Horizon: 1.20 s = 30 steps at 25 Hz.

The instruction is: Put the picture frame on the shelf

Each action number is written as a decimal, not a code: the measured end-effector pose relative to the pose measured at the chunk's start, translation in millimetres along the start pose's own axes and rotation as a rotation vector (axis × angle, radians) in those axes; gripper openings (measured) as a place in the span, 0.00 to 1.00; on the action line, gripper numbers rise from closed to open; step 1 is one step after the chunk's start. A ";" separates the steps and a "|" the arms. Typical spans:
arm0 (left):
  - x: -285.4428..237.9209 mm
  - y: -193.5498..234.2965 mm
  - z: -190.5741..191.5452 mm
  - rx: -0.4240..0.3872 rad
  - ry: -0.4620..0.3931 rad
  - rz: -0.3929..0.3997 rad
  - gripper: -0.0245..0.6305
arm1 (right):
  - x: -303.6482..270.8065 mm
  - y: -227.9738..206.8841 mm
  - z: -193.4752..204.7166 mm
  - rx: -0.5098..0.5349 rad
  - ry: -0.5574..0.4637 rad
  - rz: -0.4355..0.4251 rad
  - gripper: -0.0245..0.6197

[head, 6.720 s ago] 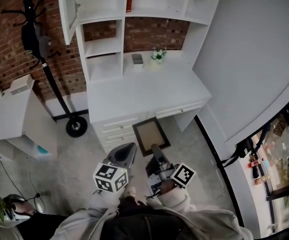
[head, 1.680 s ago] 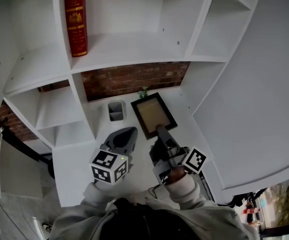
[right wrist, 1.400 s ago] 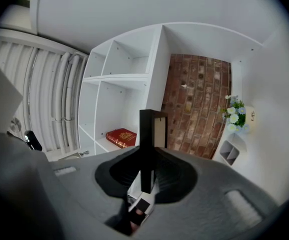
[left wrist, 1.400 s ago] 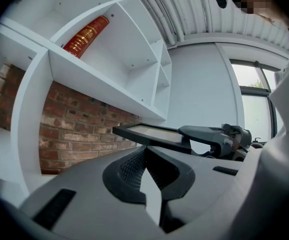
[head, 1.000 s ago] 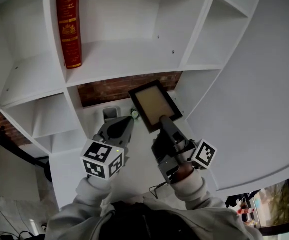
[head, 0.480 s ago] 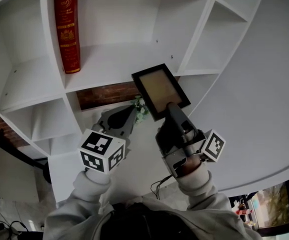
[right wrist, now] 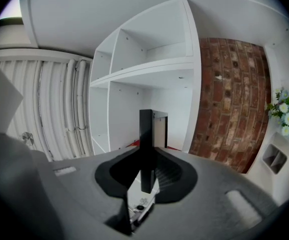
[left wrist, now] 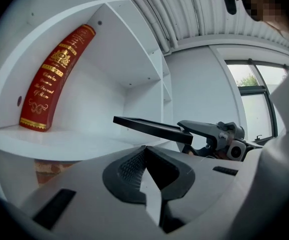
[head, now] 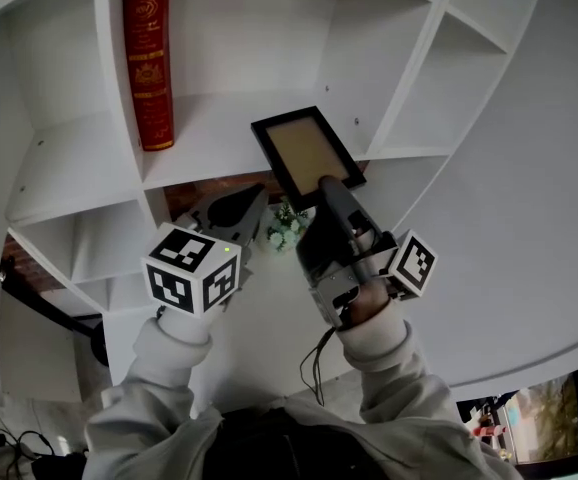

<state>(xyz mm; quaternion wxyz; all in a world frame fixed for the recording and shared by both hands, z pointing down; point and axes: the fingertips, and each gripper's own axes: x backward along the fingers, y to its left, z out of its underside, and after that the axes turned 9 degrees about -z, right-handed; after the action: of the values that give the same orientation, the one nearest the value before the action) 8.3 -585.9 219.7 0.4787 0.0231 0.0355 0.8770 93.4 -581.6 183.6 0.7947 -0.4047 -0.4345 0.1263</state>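
Lifted higher than before, right gripper [head: 327, 184] clasps the picture frame [head: 302, 151] mid-picture by the shelf [head: 209, 118]; left gripper [head: 252, 196] closed, empty.

Book [head: 147, 63] stands at the left end of the shelf [head: 219, 128], tight against the upright. Picture frame [head: 304, 153] is right of it at the shelf's front edge, in the right gripper [head: 326, 184]. Left gripper [head: 252, 201] is alongside on the left, flowers [head: 284, 226] low between the two.

Right hand-held gripper [head: 329, 186] tilts upward, jaws gripping; left hand-held gripper [head: 247, 204] points level, jaws together.
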 end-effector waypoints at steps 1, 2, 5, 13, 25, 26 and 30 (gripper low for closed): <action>-0.7 3.1 -1.4 0.004 0.001 0.001 0.04 | -3.8 -2.5 1.9 -0.006 0.001 -0.001 0.14; -1.0 5.6 -2.1 0.008 0.003 0.003 0.04 | -7.1 -5.0 4.0 -0.011 0.003 -0.001 0.14; -2.8 9.5 -0.4 0.010 0.012 0.012 0.04 | -16.3 -13.0 8.9 -0.039 0.004 0.001 0.14; -10.1 10.5 10.9 0.018 0.025 0.039 0.04 | -30.9 -35.1 11.9 -0.127 -0.021 0.013 0.14; -14.2 22.0 23.2 0.016 0.054 0.022 0.04 | -47.9 -64.8 7.1 -0.201 -0.026 0.087 0.14; -14.1 23.0 24.4 0.015 0.058 0.019 0.04 | -48.6 -66.3 7.2 -0.207 -0.028 0.094 0.14; -13.1 21.9 27.8 0.012 0.073 0.019 0.04 | -46.1 -72.5 6.4 -0.220 -0.050 0.134 0.15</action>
<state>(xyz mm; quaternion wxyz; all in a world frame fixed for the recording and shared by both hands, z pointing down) -0.9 -607.7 249.2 0.4683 -0.0057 0.0583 0.8816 50.1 -650.1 213.0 0.7243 -0.5141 -0.4373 0.1408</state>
